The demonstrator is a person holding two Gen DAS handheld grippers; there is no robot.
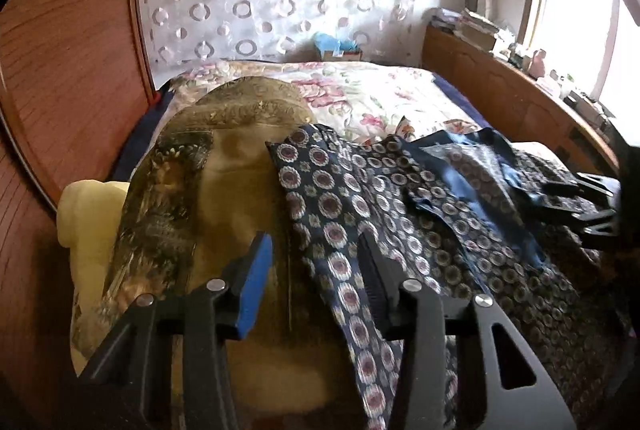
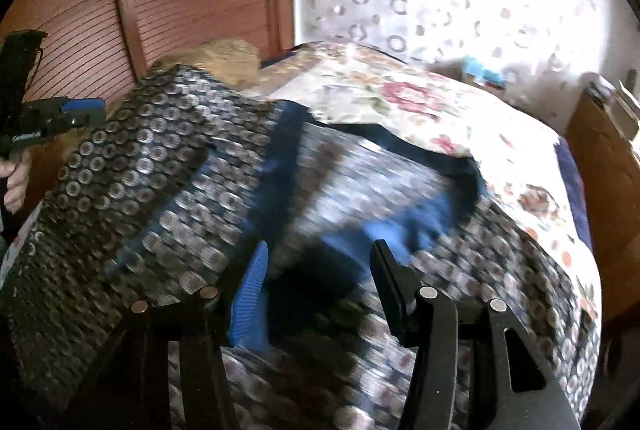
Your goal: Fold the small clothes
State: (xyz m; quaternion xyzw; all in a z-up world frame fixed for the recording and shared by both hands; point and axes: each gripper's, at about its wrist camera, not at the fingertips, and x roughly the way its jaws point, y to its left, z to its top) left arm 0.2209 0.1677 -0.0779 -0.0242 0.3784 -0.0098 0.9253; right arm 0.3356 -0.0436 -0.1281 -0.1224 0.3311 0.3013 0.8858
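A navy garment [image 1: 420, 197] printed with round medallions and lined in plain blue lies rumpled across the bed. My left gripper [image 1: 316, 262] hovers over its left edge, jaws apart. A strip of the cloth lies under the gap and the pads do not press it. In the right wrist view the same garment [image 2: 180, 169] fills the middle, blurred. My right gripper [image 2: 320, 266] stands open just above it, nothing pinched. The right gripper [image 1: 588, 201] also shows at the garment's right side, and the left gripper [image 2: 86, 113], held in a hand [image 2: 16, 181], at its far left.
A gold patterned pillow [image 1: 224, 149] lies under the garment's left edge, with a pale cushion [image 1: 88, 213] beside it. A floral quilt [image 1: 360, 93] covers the bed. A wooden wardrobe [image 1: 60, 69] stands on the left, a cluttered wooden shelf [image 1: 500, 89] by the window on the right.
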